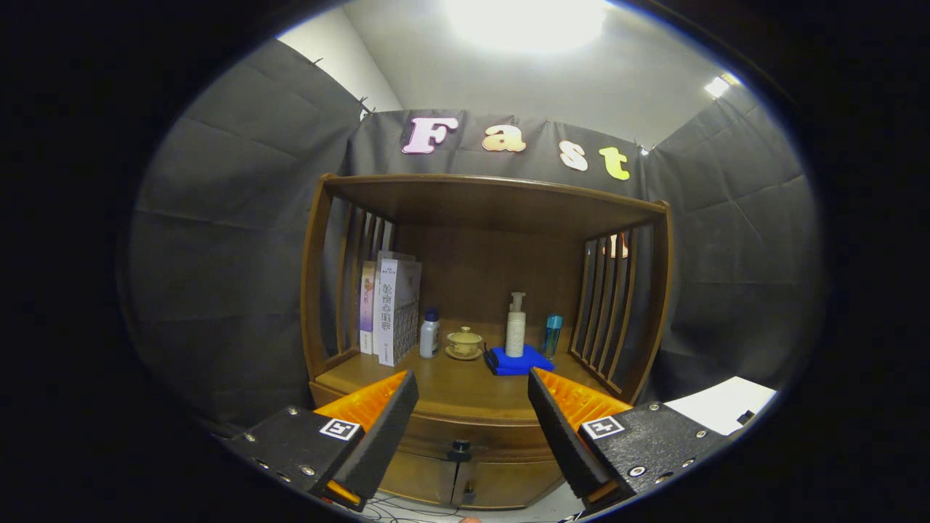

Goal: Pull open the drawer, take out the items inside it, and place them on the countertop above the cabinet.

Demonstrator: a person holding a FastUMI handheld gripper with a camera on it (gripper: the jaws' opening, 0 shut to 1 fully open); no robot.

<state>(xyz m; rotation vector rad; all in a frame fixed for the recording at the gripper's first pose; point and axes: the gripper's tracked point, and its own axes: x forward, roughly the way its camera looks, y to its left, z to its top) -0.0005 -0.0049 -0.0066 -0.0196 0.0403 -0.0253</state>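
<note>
Gripper [472,407] jaws spread wide, empty, before the closed drawer's knob [458,450]

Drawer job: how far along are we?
Done: nothing yet; the drawer looks closed, its dark knob untouched. In hand: the gripper is open and empty, fingers spread, the knob just ahead between them. Left: pull the drawer, lift out whatever is inside and set it on the countertop.

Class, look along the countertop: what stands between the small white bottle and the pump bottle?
In the gripper view, a lidded teacup on a saucer stands between the small white bottle and the pump bottle. The tool is open.
</note>
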